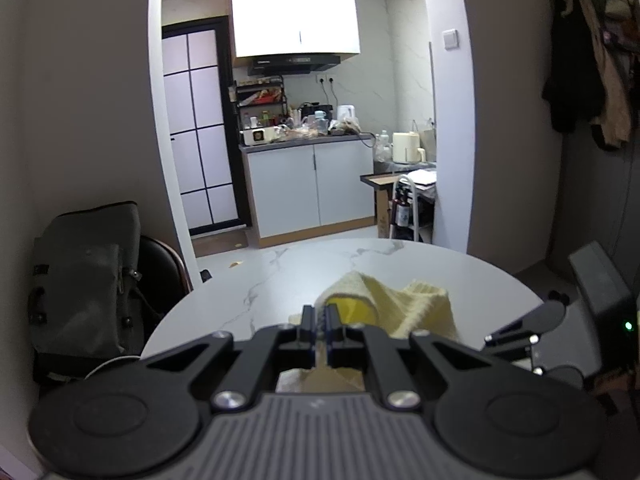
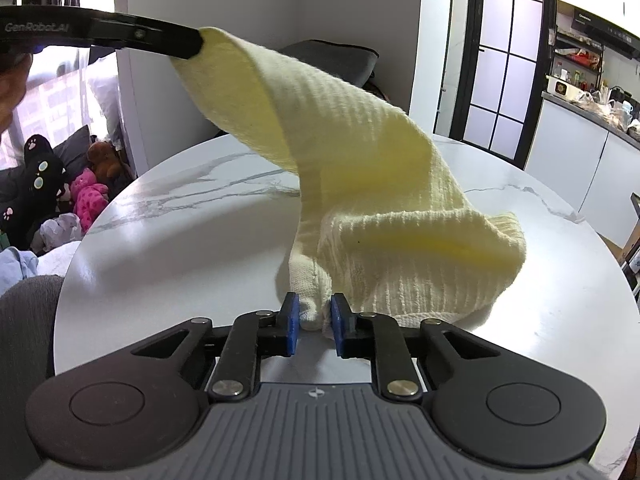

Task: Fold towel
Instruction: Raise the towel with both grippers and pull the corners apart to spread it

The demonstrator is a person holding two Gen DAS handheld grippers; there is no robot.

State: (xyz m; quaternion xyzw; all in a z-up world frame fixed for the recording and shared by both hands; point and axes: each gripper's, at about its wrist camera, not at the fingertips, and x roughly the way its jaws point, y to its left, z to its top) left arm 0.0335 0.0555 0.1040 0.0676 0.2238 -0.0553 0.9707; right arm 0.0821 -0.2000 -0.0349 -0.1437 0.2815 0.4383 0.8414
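Observation:
A pale yellow ribbed towel (image 2: 360,152) hangs over the round white marble table (image 2: 180,240). My left gripper (image 1: 320,314) is shut on one corner of the towel (image 1: 404,304) and holds it raised; it shows in the right wrist view (image 2: 188,42) at the upper left. My right gripper (image 2: 314,308) has its blue pads (image 2: 291,312) around another corner low near the table, with the cloth bunched between them. The towel's lower part rests folded on the table.
A grey backpack (image 1: 84,276) sits on a chair left of the table. A kitchen counter (image 1: 304,140) stands beyond. Plush toys (image 2: 88,196) lie on the floor at the left. The right gripper's body (image 1: 532,328) shows at the table's right edge.

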